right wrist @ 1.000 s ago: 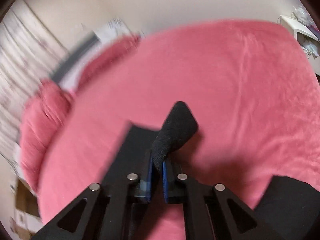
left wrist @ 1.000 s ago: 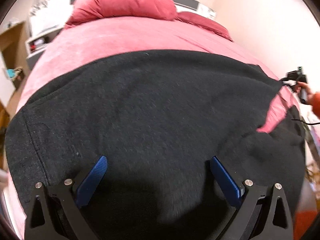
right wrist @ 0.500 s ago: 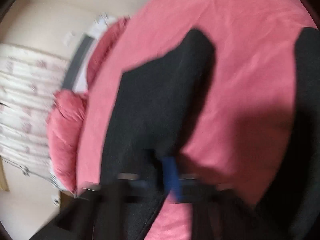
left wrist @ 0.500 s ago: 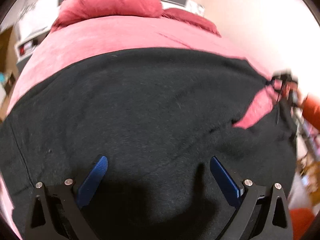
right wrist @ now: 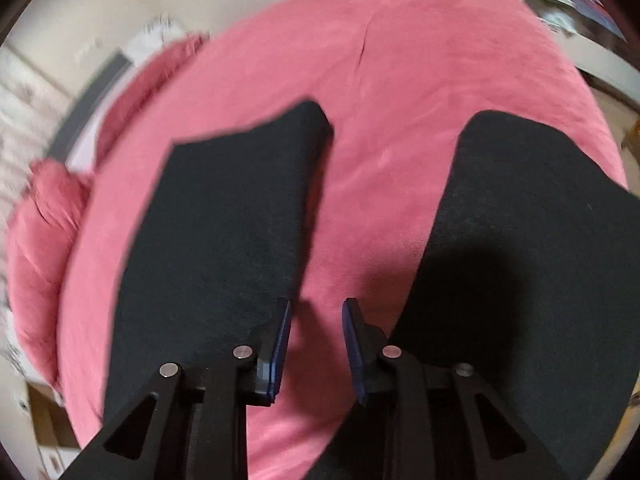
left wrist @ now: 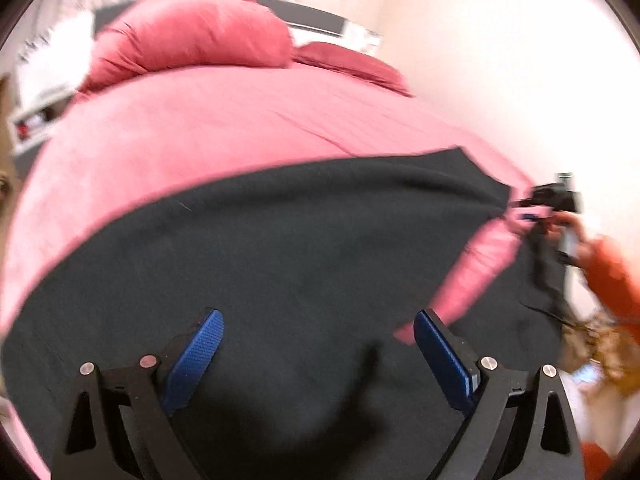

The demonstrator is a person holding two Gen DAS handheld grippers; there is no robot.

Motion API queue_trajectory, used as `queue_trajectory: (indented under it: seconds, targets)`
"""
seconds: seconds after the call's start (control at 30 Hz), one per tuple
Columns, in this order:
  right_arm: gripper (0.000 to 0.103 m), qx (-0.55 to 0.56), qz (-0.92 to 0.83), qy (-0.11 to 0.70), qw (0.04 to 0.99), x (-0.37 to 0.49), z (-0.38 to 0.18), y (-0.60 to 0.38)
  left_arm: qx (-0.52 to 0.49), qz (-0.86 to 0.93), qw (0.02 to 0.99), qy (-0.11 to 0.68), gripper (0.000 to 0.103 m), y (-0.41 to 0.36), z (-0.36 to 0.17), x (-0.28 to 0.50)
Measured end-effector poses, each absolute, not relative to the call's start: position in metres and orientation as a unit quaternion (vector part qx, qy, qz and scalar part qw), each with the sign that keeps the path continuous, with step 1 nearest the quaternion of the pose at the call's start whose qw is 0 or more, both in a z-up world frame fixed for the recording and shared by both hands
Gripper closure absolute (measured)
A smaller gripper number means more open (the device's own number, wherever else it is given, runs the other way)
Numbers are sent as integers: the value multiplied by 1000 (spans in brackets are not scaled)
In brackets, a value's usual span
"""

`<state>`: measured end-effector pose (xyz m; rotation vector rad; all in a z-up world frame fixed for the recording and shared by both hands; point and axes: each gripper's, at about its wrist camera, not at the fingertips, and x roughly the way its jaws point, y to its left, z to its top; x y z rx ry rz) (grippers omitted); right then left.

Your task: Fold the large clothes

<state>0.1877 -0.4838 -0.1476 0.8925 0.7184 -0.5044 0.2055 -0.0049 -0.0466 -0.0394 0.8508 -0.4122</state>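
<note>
- Your left hand-held gripper (left wrist: pixel 318 346) hangs over the black garment (left wrist: pixel 280 248) with its 2 blue pads (left wrist: pixel 196 354) spread wide apart and nothing between them
- Below it the black garment lies flat across the pink bed cover (left wrist: pixel 224 120), filling the lower half of the left wrist view from about 8 o'clock round to 3 o'clock
- A wedge of pink cover shows through the dark cloth toward 3 o'clock, beside the right pad
- Your right hand-held gripper (right wrist: pixel 316 320) has its jaws opening: the 2 pads stand a narrow way apart, and only pink cover shows in the gap, no cloth
- In the right wrist view, 1 dark panel (right wrist: pixel 232 216) of the garment runs from the left pad toward 11 o'clock and ends in a blunt corner; the other dark panel (right wrist: pixel 528 216) lies toward 2 o'clock, with a strip of pink cover between the 2
- The left pad's tip sits at the edge of that left panel; you cannot tell from this view if it touches the cloth
- At 3 o'clock in the left wrist view you see your other hand (left wrist: pixel 568 232) in an orange sleeve (left wrist: pixel 612 272), blurred, holding the right gripper at the garment's far edge
- 2 pink pillows (left wrist: pixel 188 36) rest at 12 o'clock at the head of the bed
</note>
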Motion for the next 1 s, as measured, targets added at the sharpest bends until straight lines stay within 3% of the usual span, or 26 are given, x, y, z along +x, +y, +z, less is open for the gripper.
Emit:
queue_trajectory:
  seconds: [0.23,0.4,0.5,0.57,0.6,0.63,0.67,0.77,0.83,0.93,1.0]
  targets:
    - [71,236,-61,398,885,281,-103,-389,69,-68,901,423,7,32,-61,262]
    - [68,216,-26,478,851,374,-111,-342,86,4,906,415,7,95,-59,281]
    - [66,221,-110,542,803,412,-132,-344,116,9,893,436,3,119,-77,288]
    - [64,248,-134,533,798,417,-139,-351,118,1,887,446,0,135,-89,286]
    - [66,251,-145,522,802,423,-138,-352,92,-10,893,439,0,142,-92,284]
    - [85,246,-148,520,805,426,-137,-353,78,-14,894,441,0,148,-93,287]
    - [94,234,-145,521,808,432,-136,-352,71,-14,894,443,0,147,-94,289]
    - [97,261,-130,500,815,445,-123,-362,86,8,910,405,0,143,-93,285]
    - [100,290,-131,459,830,449,-110,-375,106,41,917,382,8,139,-92,283]
    - [103,269,-144,371,877,450,-87,-383,93,41,913,394,5,148,-103,286]
    - [101,243,-158,384,877,461,-90,-390,101,44,914,390,0,149,-107,287]
